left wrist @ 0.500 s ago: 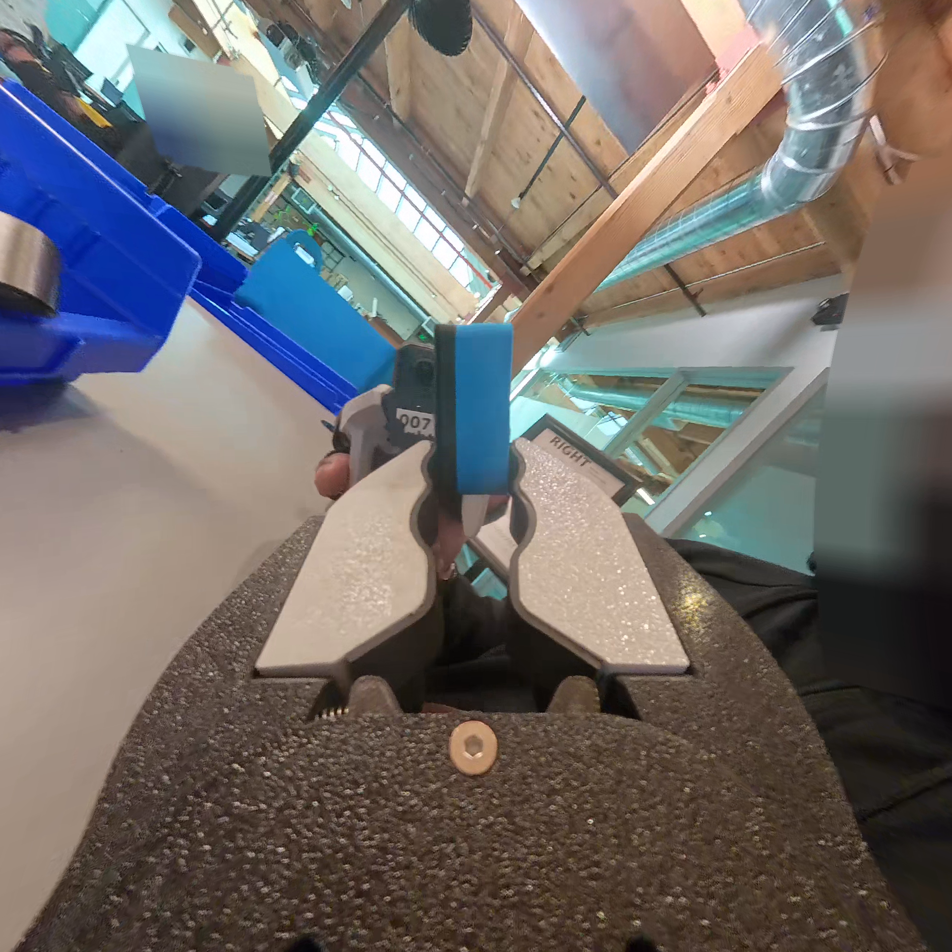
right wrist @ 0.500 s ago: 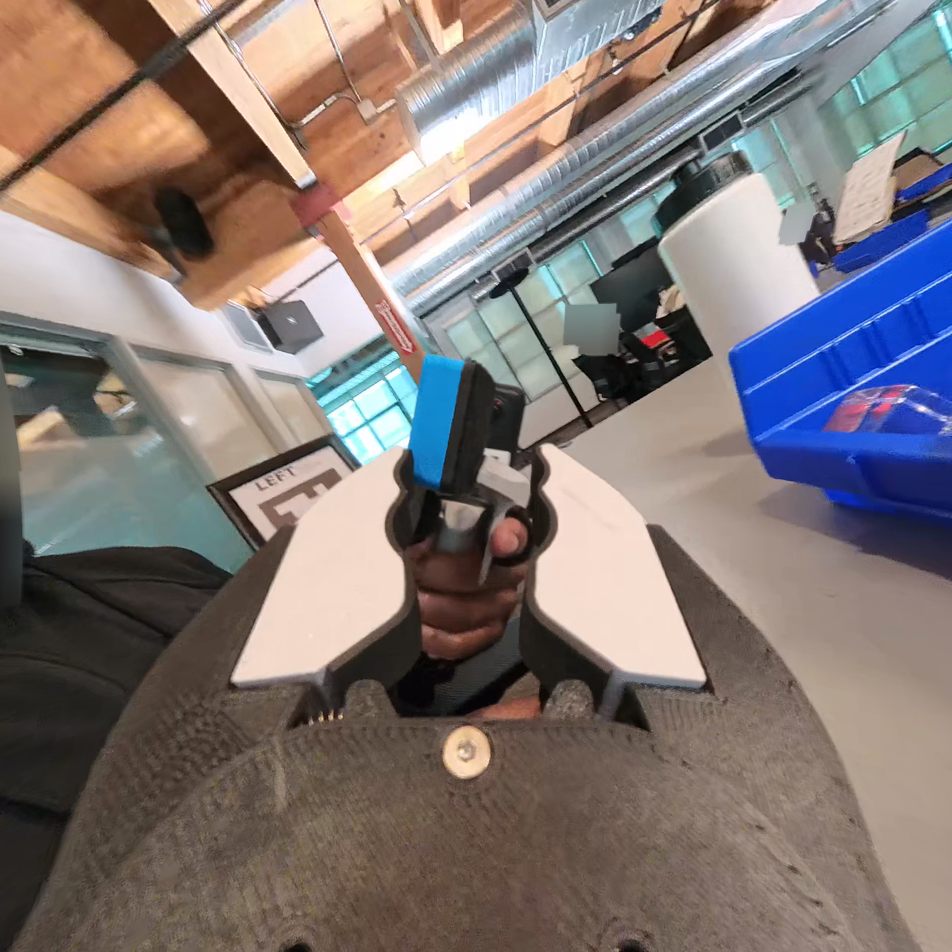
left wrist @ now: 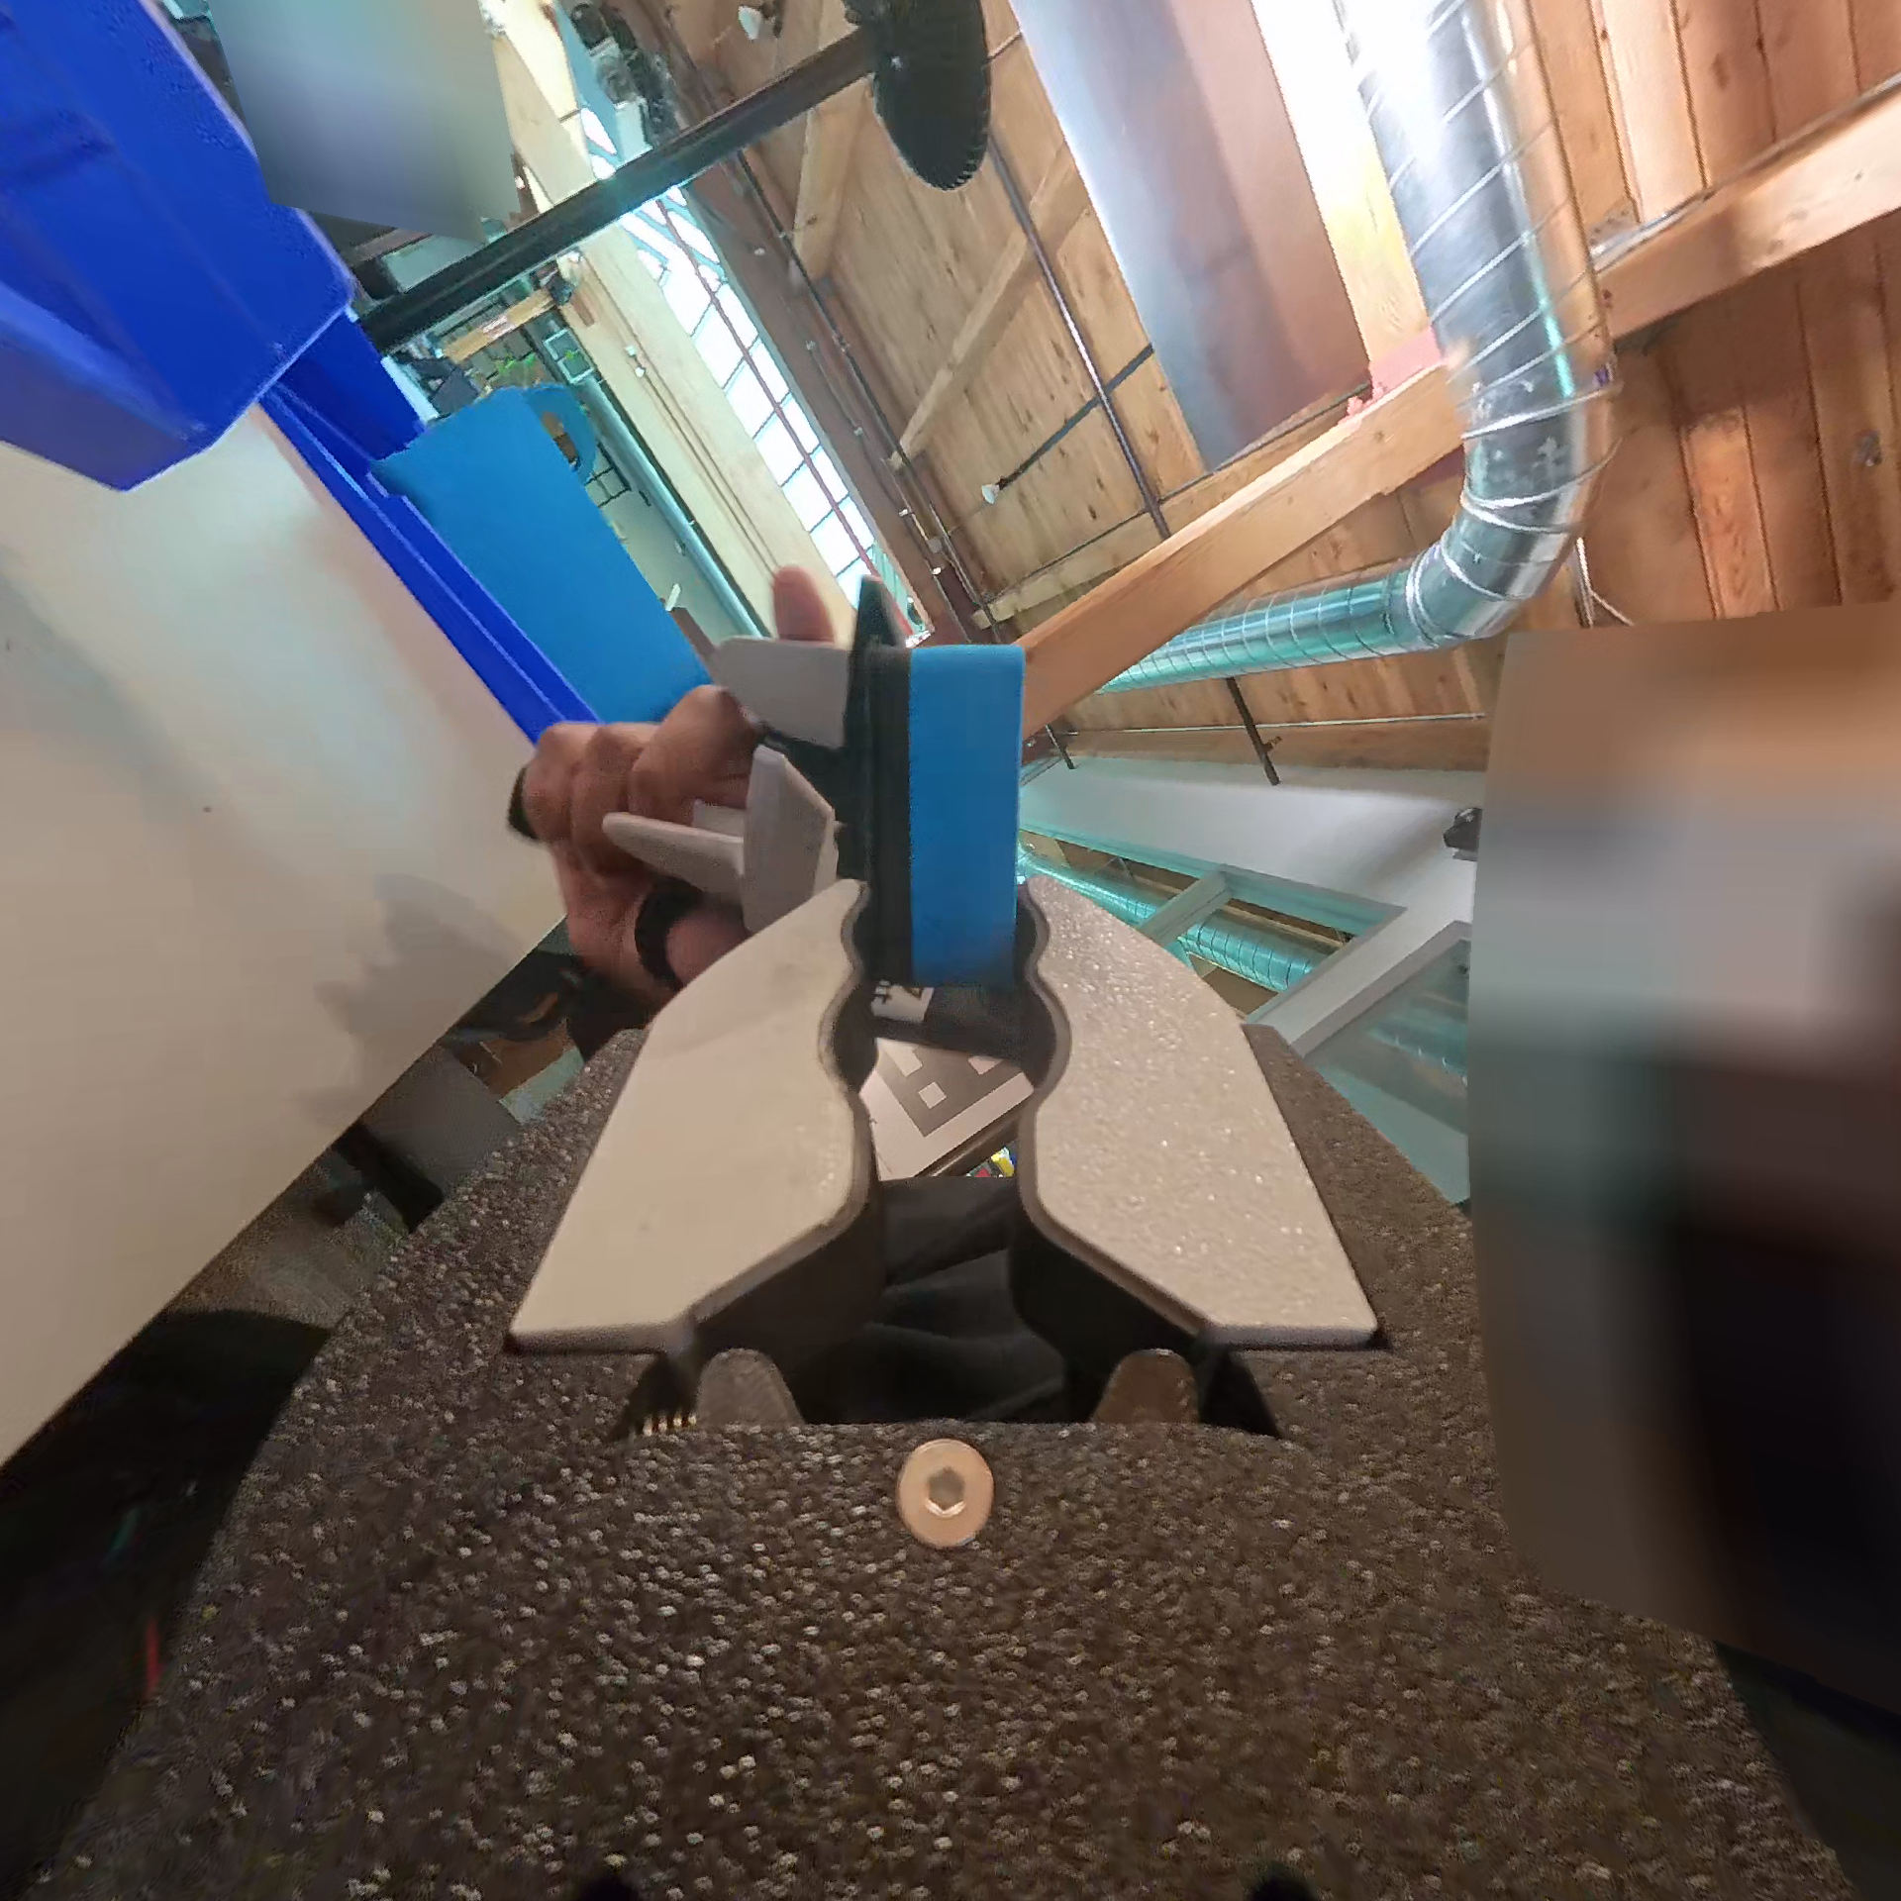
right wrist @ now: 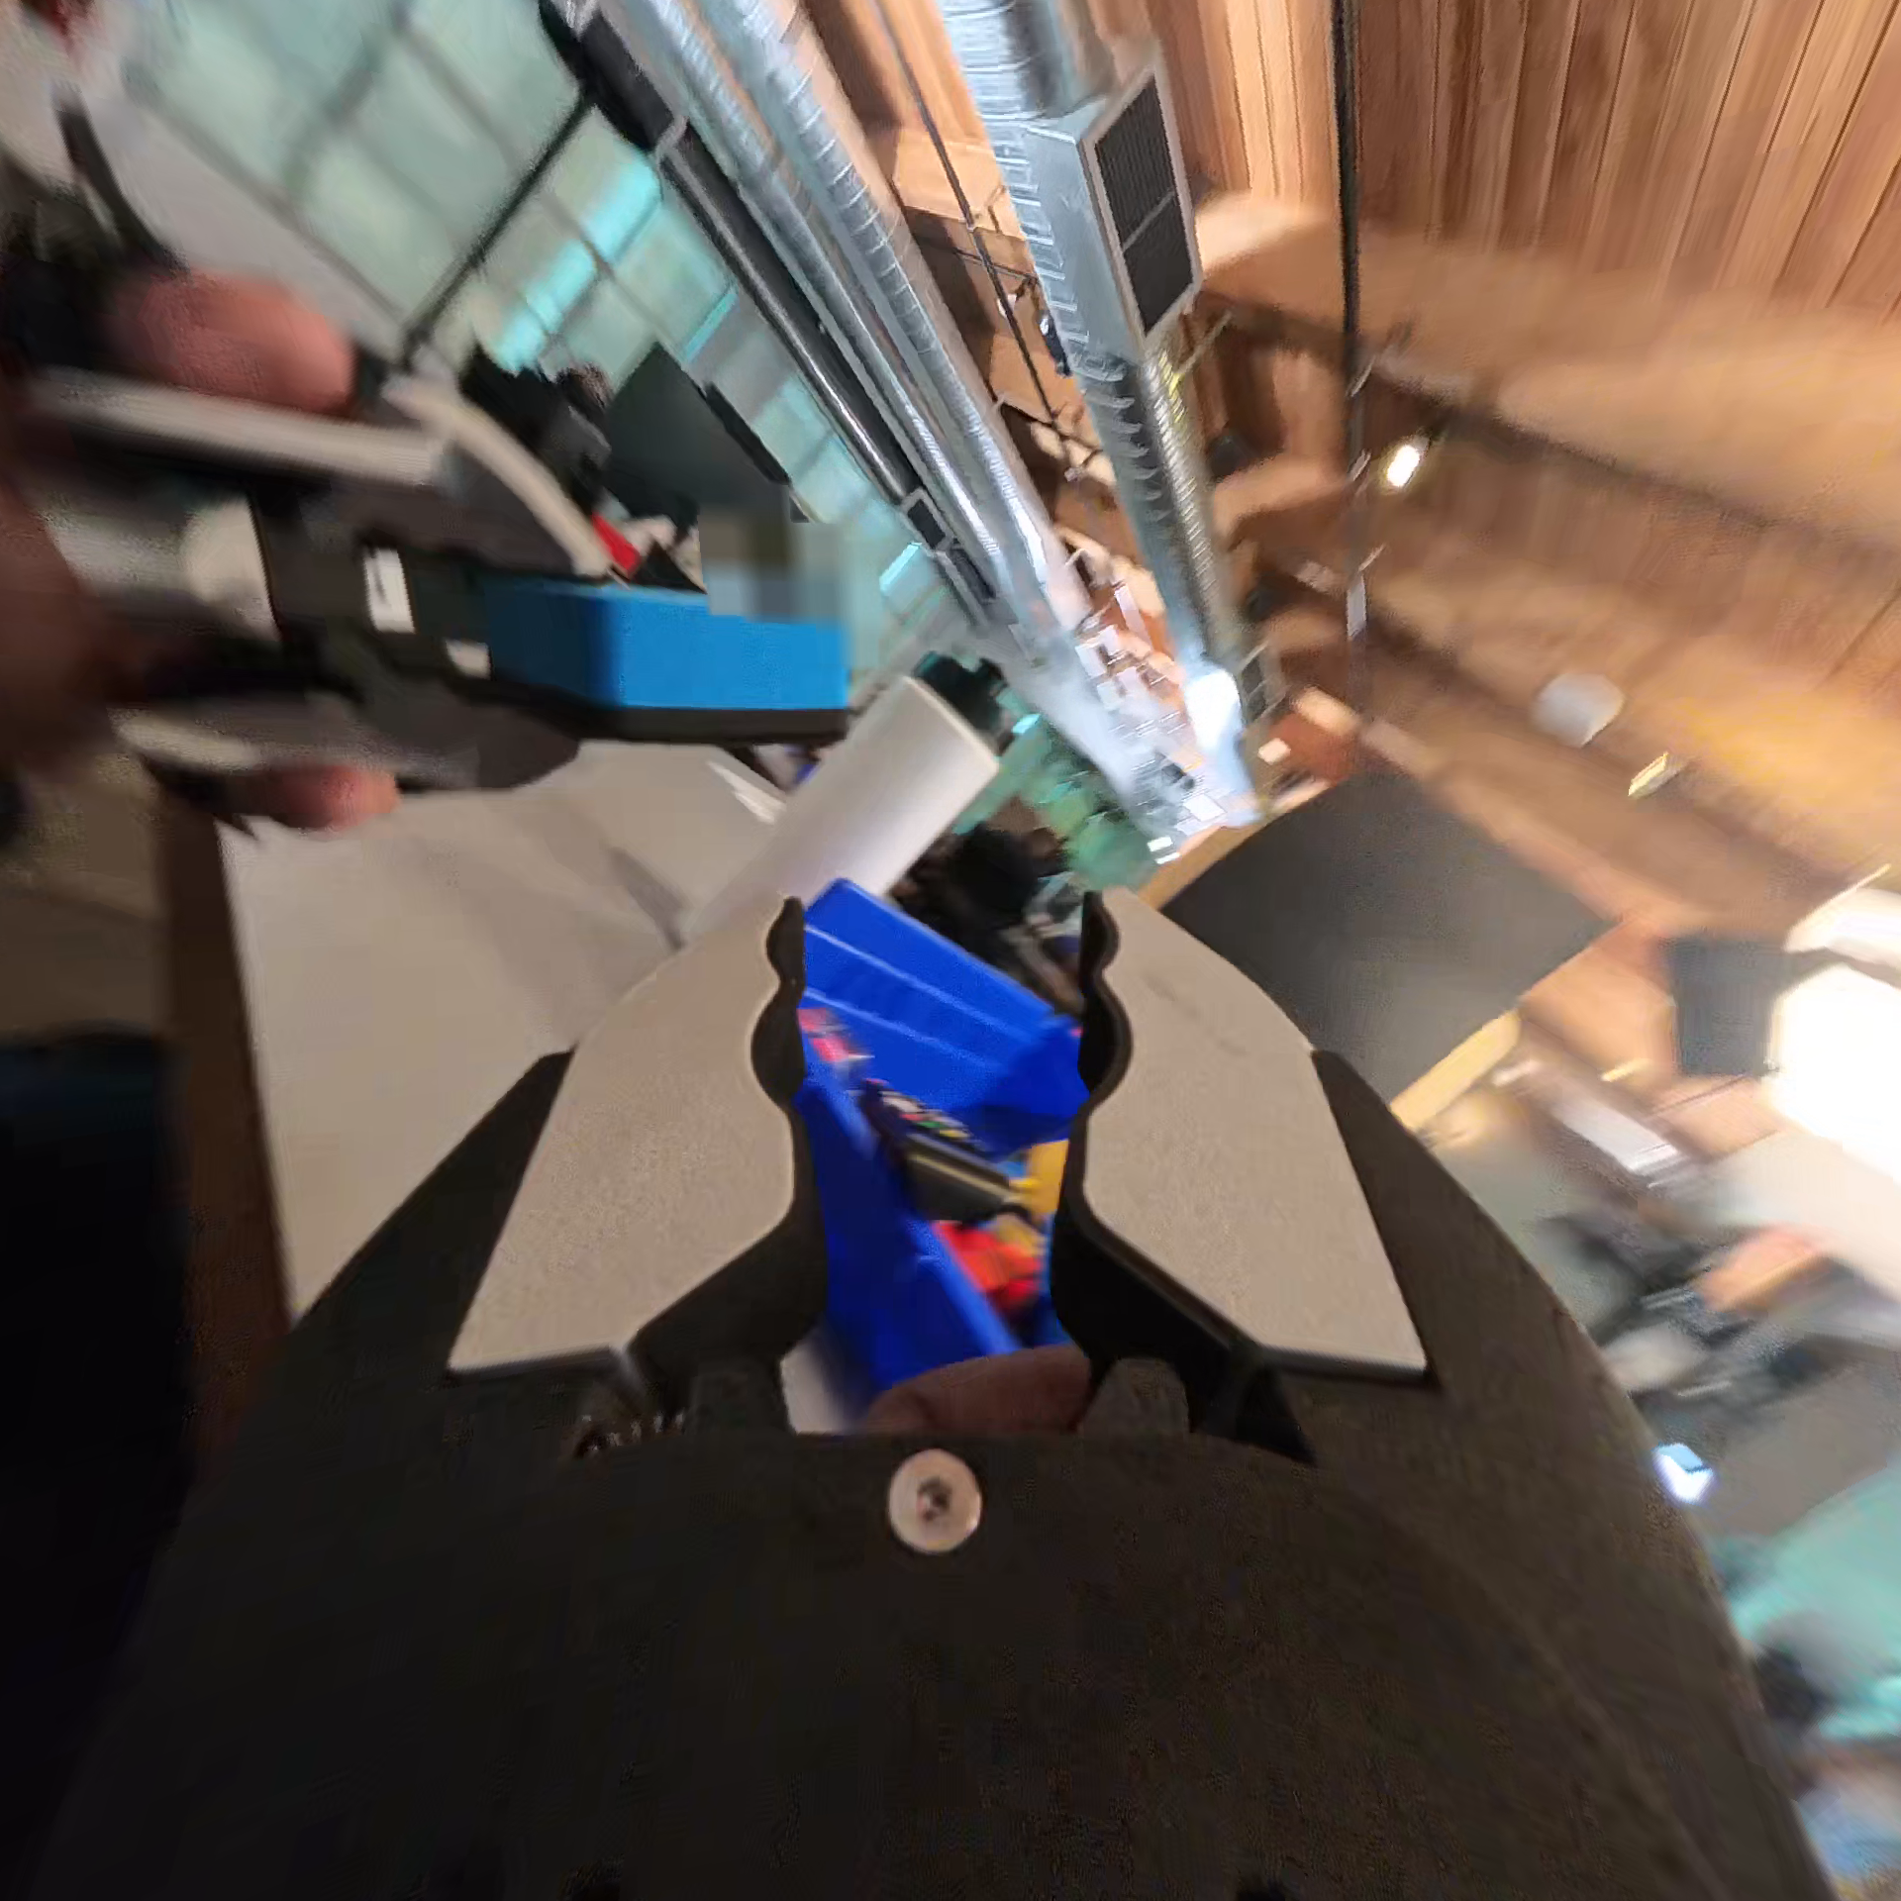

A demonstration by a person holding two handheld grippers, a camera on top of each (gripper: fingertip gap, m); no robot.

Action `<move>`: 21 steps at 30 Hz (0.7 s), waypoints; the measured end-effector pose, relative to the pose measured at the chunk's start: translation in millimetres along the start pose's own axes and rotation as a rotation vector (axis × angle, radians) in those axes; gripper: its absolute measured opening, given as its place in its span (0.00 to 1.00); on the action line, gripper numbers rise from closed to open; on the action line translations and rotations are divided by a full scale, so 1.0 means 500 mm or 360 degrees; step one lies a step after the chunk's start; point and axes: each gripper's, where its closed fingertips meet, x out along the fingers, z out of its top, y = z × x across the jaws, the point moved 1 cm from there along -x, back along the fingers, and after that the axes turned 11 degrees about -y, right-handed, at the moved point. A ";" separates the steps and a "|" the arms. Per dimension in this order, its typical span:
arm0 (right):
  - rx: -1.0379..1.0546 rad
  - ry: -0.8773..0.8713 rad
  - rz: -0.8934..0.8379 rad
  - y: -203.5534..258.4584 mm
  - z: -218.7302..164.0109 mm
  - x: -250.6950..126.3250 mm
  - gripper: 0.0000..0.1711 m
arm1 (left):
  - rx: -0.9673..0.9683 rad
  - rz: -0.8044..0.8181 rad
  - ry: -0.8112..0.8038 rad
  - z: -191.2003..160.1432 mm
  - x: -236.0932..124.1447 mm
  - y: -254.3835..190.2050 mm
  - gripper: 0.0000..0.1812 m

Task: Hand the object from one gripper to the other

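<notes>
Right gripper (right wrist: 941,988) released block (left wrist: 962,813) (left holds).

From my left wrist feed the counter (left wrist: 185,823) is a pale grey-white slab running along the left side, tilted in view. A blue bin (left wrist: 123,257) sits on it at the top left, with a second long blue bin (left wrist: 453,607) just behind. In my right wrist feed, blurry, the counter (right wrist: 411,1029) carries a blue bin (right wrist: 926,1029) with mixed coloured items inside that I can't make out, and a white cylinder (right wrist: 864,813) stands just beyond it.
</notes>
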 end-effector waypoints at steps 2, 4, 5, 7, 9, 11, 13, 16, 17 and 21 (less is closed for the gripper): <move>-0.0409 -0.0010 0.0032 0.011 0.008 0.003 0.31 | -0.0043 0.0066 0.0021 -0.013 0.002 0.013 0.14; -0.0673 -0.0015 0.0066 0.024 0.011 0.009 0.35 | -0.0085 0.0117 0.0025 -0.021 0.002 0.027 0.13; -0.0759 -0.0021 0.0094 0.032 0.012 0.012 0.37 | -0.0110 0.0137 0.0018 -0.023 0.002 0.034 0.13; -0.0879 -0.0038 0.0145 0.049 0.014 0.016 0.39 | -0.0150 0.0181 0.0013 -0.026 0.001 0.048 0.13; -0.0993 -0.0036 0.0212 0.069 0.012 0.020 0.39 | -0.0161 0.0226 0.0028 -0.032 -0.001 0.060 0.13; -0.1054 -0.0034 0.0275 0.089 0.011 0.023 0.37 | -0.0171 0.0246 0.0049 -0.037 -0.002 0.066 0.14; -0.1066 -0.0024 0.0291 0.100 0.008 0.028 0.29 | -0.0165 0.0220 0.0062 -0.037 0.000 0.062 0.14; -0.0906 0.0033 0.0259 0.097 -0.005 0.036 0.19 | 0.0049 0.0187 0.0043 -0.024 -0.004 0.055 0.19; -0.0806 0.0056 0.0242 0.093 -0.009 0.038 0.18 | 0.0171 0.0187 0.0027 -0.016 -0.008 0.053 0.24; -0.0240 0.0072 0.0228 0.092 -0.014 0.042 0.18 | 0.0819 0.0213 -0.0068 0.021 -0.034 0.053 0.39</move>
